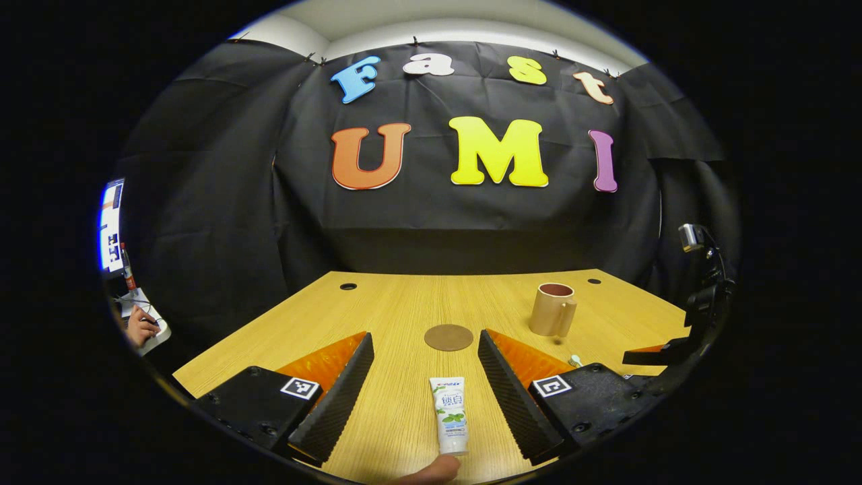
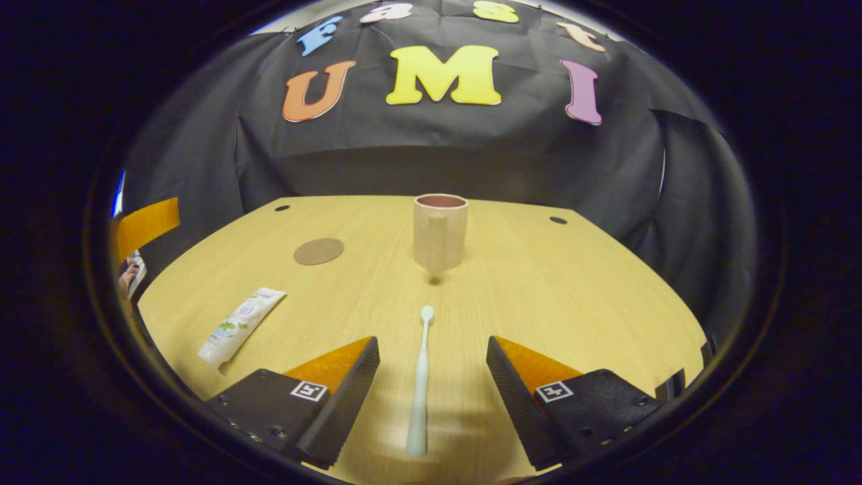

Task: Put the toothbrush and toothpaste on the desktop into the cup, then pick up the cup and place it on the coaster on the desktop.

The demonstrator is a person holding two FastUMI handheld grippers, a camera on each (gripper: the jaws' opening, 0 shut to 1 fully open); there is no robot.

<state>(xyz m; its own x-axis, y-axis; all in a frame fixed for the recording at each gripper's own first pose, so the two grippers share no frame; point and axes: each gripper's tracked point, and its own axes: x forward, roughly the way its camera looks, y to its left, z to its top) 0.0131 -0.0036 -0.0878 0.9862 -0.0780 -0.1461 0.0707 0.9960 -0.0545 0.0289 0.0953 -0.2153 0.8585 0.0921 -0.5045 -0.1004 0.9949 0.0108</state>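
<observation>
A white toothpaste tube (image 1: 450, 414) lies flat on the wooden desk, between the spread fingers of my left gripper (image 1: 425, 337), which is open and touches nothing. The round brown coaster (image 1: 448, 337) lies just beyond the tube. Farther right stands the beige cup (image 1: 553, 310), upright, handle toward me. In the right gripper view a pale toothbrush (image 2: 420, 384) lies lengthwise between the fingers of my open right gripper (image 2: 432, 340), head pointing at the cup (image 2: 440, 230). The coaster (image 2: 318, 250) and the toothpaste (image 2: 241, 327) lie to its left.
The desk (image 1: 377, 310) has small round holes near its back corners. Black cloth closes the back and sides. At the far left a person's hand (image 1: 139, 328) rests by a lit screen. The right gripper's body (image 1: 700, 316) stands at the desk's right edge.
</observation>
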